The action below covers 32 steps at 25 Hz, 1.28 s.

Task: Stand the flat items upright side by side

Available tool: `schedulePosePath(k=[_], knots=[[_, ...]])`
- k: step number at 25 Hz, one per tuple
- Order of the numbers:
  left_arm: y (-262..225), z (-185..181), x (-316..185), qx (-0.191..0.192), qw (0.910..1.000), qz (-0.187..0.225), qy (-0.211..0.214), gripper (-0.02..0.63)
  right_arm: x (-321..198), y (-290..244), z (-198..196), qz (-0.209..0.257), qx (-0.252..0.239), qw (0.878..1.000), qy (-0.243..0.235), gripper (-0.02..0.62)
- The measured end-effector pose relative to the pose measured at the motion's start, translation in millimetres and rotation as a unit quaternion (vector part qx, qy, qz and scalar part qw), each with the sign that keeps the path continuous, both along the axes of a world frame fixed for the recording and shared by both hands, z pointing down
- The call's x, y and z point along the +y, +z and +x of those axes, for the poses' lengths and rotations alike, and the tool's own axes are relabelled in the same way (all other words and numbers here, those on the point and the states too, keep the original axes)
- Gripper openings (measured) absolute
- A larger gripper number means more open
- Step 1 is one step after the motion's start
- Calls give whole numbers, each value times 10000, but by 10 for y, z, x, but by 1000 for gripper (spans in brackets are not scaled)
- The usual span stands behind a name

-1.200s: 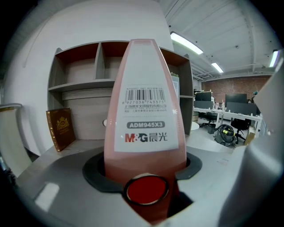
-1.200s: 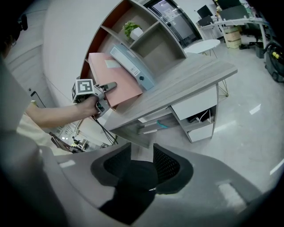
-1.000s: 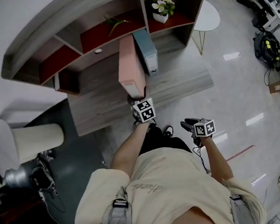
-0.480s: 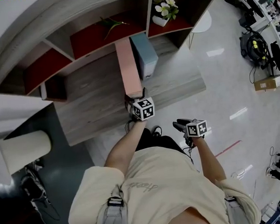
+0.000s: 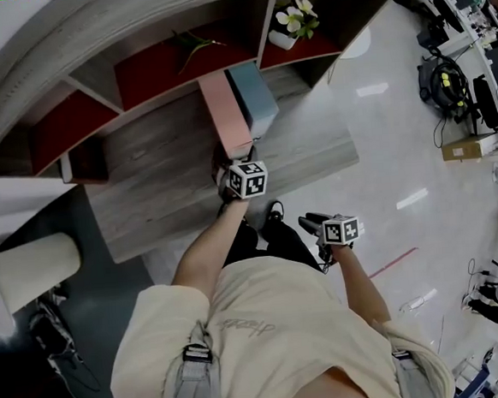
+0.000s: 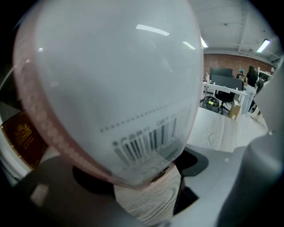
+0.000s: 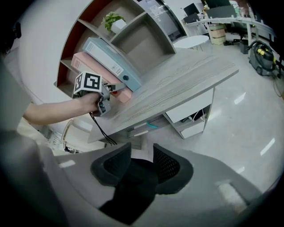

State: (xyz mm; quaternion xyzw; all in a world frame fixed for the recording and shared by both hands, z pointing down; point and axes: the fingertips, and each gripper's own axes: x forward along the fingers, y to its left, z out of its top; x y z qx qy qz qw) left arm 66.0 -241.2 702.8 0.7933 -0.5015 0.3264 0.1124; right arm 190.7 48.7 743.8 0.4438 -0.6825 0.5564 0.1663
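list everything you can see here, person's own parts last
desk: one, grey wood, before the person
shelf: one, grey wood with red backs, behind the desk
pink binder: one, pink, upright on the desk
blue binder: one, blue, upright at the pink binder's right
flower pot: one, white, right shelf compartment
green sprig: one, green, middle compartment
cardboard box: one, brown, floor at right
left gripper: one, grey, jaws have just been opening, pink binder's end between them
right gripper: one, grey, open and empty, over the floor
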Motion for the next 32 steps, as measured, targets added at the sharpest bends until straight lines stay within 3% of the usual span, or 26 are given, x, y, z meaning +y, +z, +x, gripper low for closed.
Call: schedulePosePath(k=[7,18,26,32], knots=[[70,65,-138,-392,9967,-183,693,463,-229,113,86,-8,-165,9994,-311,158],[139,32,-272,-599,9872,-363,1431,469,-485,175,220,-106,-252,9973,-680,158],[136,-1,-165,-426,9879,-537,1391,463,-714,72,268,105,-284,9948,-969,158],[79,-31,62,-283,9905,-604,1206,457,-995,-121,278,554,-131,9892,-1348,158]])
